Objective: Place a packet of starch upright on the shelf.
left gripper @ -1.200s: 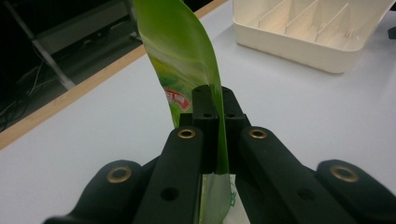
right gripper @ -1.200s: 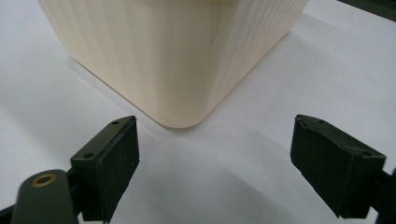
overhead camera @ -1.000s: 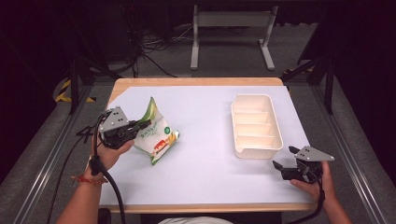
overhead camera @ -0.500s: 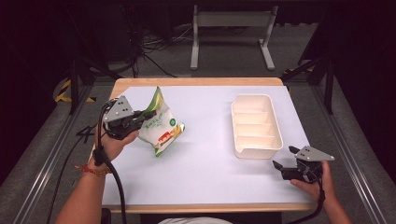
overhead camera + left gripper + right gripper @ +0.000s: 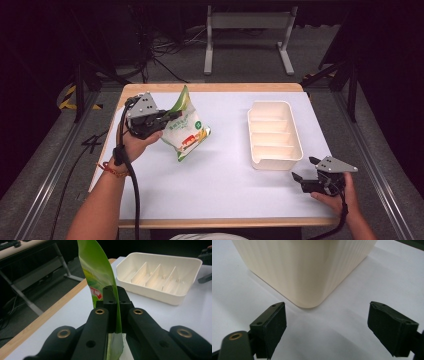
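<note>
Green-and-white snack bag (image 5: pixel 186 131), glossy film, pinched by its top seal in the left hand-held gripper (image 5: pixel 167 117). Bag hangs tilted, well to the left of the cream tray (image 5: pixel 274 134); whether its lower corner touches the tabletop (image 5: pixel 220 185) or hangs just above it I cannot tell. In the left gripper view the jaws are clamped tight on the thin green flap (image 5: pixel 100 272), with the film running straight up between them.

Right hand-held gripper (image 5: pixel 306 170) sits just off the tray's near right corner, jaws spread wide, nothing between them. Right gripper view looks straight at that rounded corner of the tray wall (image 5: pixel 304 275), close but apart from it.

Tray: four compartments divided by thin walls, all empty, resting flat on the tabletop.

Handling, as judged:
- Bag looks light and puffy, air-filled; body soft and likely to crumple or slide under a squeeze.
- Film appears slick, so a grip on the bulging middle may slip.
- Flat crimped seal is the firmest place to hold; the present grip there seems sound.
- Contents probably brittle, so setting it down gently beats dropping.
- Bag looks wider than a single tray compartment; it may rest across the dividers rather than inside one.
</note>
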The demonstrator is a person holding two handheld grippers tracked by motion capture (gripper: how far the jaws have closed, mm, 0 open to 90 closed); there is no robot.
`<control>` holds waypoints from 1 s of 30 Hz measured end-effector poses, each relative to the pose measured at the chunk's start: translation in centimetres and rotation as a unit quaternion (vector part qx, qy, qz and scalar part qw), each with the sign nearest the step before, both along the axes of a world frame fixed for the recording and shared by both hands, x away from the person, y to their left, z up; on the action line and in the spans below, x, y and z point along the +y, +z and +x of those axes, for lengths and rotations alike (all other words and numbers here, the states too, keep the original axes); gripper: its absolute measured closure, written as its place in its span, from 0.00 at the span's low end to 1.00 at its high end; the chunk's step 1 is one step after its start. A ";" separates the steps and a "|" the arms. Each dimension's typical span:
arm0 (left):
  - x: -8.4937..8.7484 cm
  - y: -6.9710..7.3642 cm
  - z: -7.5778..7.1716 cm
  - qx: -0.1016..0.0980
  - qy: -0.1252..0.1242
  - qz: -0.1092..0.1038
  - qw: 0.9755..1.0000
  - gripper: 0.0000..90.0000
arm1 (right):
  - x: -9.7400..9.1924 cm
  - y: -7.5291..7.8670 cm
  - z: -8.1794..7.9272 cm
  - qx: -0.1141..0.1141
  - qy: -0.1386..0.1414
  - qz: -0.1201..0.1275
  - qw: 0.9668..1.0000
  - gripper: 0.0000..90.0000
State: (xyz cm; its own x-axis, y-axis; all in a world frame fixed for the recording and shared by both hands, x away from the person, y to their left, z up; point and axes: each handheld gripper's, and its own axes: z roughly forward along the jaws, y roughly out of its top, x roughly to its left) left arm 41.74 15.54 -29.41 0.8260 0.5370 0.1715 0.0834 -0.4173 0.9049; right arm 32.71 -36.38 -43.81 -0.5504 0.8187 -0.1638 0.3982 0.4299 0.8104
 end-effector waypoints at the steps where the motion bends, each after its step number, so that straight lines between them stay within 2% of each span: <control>1: -0.3 0.1 0.1 0.000 -0.004 -0.002 1.000 0.99 | 0.0 0.0 0.0 0.000 0.000 0.000 1.000 0.17; 7: -2.7 0.8 0.7 -0.007 -0.027 0.006 1.000 0.99 | -0.1 0.0 0.0 -0.002 -0.004 0.002 1.000 0.17; 16: -5.3 1.4 1.3 -0.014 -0.047 0.004 0.999 0.99 | -0.2 0.0 0.0 -0.002 -0.006 0.004 1.000 0.17; 30: -8.2 2.2 2.4 -0.018 -0.070 0.001 0.997 0.99 | -0.2 0.0 0.0 0.000 -0.004 0.005 1.000 0.17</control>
